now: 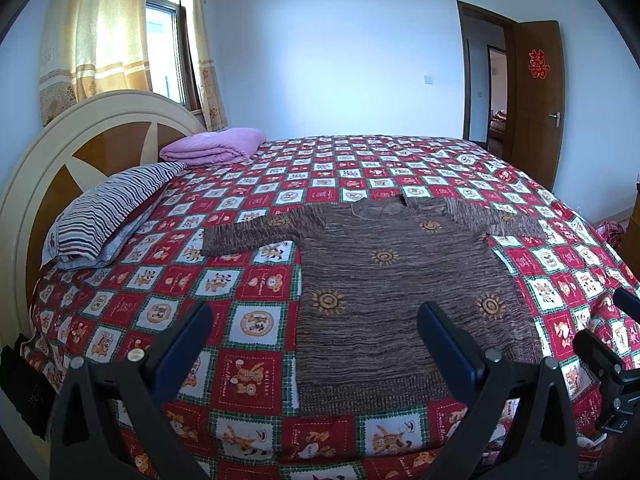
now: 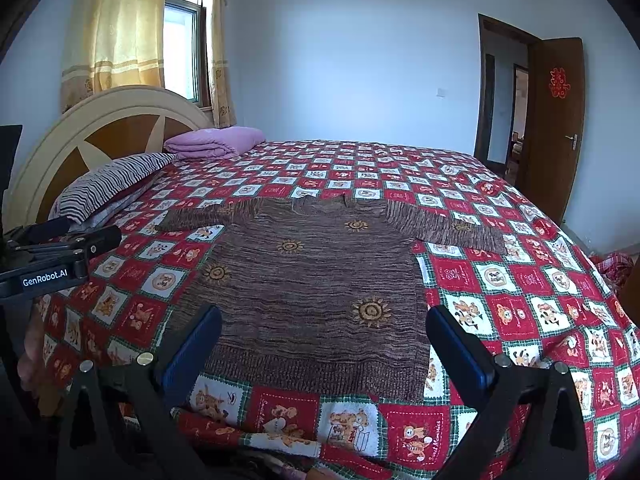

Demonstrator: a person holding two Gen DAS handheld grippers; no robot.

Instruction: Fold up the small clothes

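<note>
Where left view lacks it, "GenRobot.AI" label (image 2: 45, 282).

Pale blue walls (image 1: 340, 60) all round, daylit from a window (image 1: 162, 48) at the back left, hung with yellow patterned curtains (image 1: 100, 32). Below it, a rounded cream headboard (image 1: 60, 152) with brown wedge panels. Across most of the room, a bed (image 1: 256, 280) under a red, white and green checked cover printed with cartoon figures. Near the headboard, a striped pillow (image 1: 112, 208) and, just beyond, a folded lilac blanket (image 1: 216, 146). At right, a brown wooden door (image 1: 538, 104) standing open, with a red paper ornament (image 1: 539, 64) on it.
</note>
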